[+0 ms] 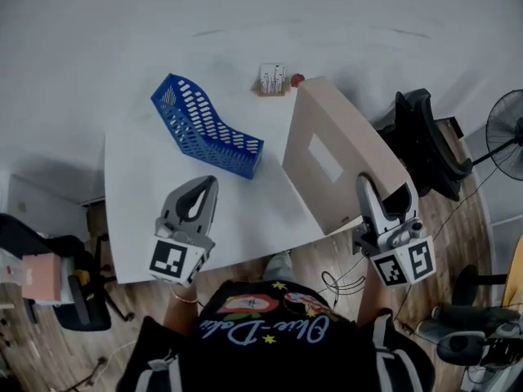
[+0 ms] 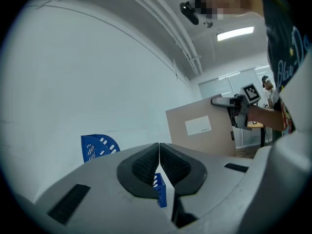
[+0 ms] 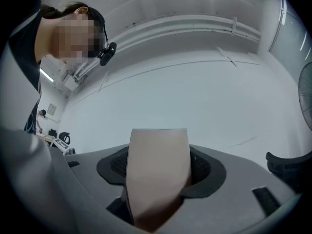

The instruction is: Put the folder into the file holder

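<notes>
A tan folder (image 1: 335, 153) with a white label is held up over the right side of the white table (image 1: 139, 219), tilted. My right gripper (image 1: 365, 184) is shut on its near edge; in the right gripper view the folder (image 3: 158, 172) fills the space between the jaws. The blue perforated file holder (image 1: 206, 126) lies on the table to the left of the folder. My left gripper (image 1: 204, 188) hovers near the holder's low end, shut with nothing in it. In the left gripper view the file holder (image 2: 97, 146) shows past the jaws, with the folder (image 2: 202, 128) at right.
A small white-and-wood item (image 1: 273, 80) and a red object (image 1: 297, 79) stand at the table's far edge. A black chair (image 1: 425, 137) and a fan (image 1: 507, 133) are on the right; another chair (image 1: 82, 300) sits at the lower left. Wooden floor lies beyond the table's near edge.
</notes>
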`<control>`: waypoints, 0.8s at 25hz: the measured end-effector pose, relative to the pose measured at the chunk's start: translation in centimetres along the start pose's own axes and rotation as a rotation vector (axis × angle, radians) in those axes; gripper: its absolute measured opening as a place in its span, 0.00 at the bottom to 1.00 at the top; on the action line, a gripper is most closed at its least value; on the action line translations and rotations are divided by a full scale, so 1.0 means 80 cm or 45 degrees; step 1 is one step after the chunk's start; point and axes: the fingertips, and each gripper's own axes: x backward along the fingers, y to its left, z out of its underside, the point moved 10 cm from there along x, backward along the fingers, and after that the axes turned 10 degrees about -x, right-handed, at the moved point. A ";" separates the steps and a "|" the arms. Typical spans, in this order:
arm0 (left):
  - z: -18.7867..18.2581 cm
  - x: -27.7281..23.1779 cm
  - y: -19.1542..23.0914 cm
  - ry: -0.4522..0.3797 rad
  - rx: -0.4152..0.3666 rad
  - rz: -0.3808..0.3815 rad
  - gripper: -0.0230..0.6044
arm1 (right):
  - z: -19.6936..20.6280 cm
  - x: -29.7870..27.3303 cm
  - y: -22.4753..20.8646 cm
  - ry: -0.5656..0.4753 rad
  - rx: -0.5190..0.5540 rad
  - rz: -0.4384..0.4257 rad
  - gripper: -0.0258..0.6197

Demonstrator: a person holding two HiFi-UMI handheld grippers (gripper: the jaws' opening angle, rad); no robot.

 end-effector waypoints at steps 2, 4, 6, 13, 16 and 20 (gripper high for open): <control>-0.003 -0.004 -0.001 0.017 0.003 -0.033 0.04 | -0.004 -0.015 -0.010 0.000 -0.020 -0.048 0.46; -0.006 -0.007 -0.002 0.029 0.001 -0.071 0.04 | -0.010 -0.029 -0.017 -0.010 -0.030 -0.103 0.46; -0.011 -0.008 -0.003 0.035 0.002 -0.115 0.04 | -0.018 -0.042 -0.023 -0.022 -0.033 -0.164 0.46; -0.019 -0.008 -0.013 0.075 0.003 -0.283 0.04 | -0.041 -0.091 -0.041 -0.037 -0.058 -0.370 0.46; -0.019 -0.004 -0.022 0.097 0.004 -0.350 0.04 | -0.046 -0.108 -0.045 -0.053 -0.079 -0.461 0.46; -0.018 0.005 -0.035 0.125 0.006 -0.432 0.04 | -0.046 -0.133 -0.049 -0.066 -0.113 -0.568 0.46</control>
